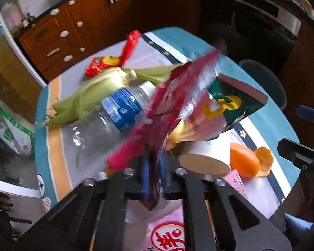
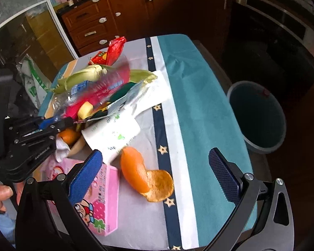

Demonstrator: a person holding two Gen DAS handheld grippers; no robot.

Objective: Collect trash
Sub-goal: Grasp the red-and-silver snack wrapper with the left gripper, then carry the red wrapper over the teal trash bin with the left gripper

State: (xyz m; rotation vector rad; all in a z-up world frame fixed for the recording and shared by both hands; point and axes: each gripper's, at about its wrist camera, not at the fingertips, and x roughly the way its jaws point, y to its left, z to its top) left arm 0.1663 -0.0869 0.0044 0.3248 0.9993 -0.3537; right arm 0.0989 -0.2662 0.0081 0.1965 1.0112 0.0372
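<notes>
My left gripper is shut on a red-and-clear plastic wrapper, held up above the table and blurred; it also shows in the right wrist view. Under it lie a clear bottle with a blue label, a corn husk, a green snack bag, a paper cup and orange peel. My right gripper is open and empty, low over the peel. A teal trash bin stands on the floor right of the table.
A pink tissue box lies at the table's near left corner. A red snack packet lies at the far end. Wooden cabinets and a dark oven stand behind the table. A white bag sits on the floor left.
</notes>
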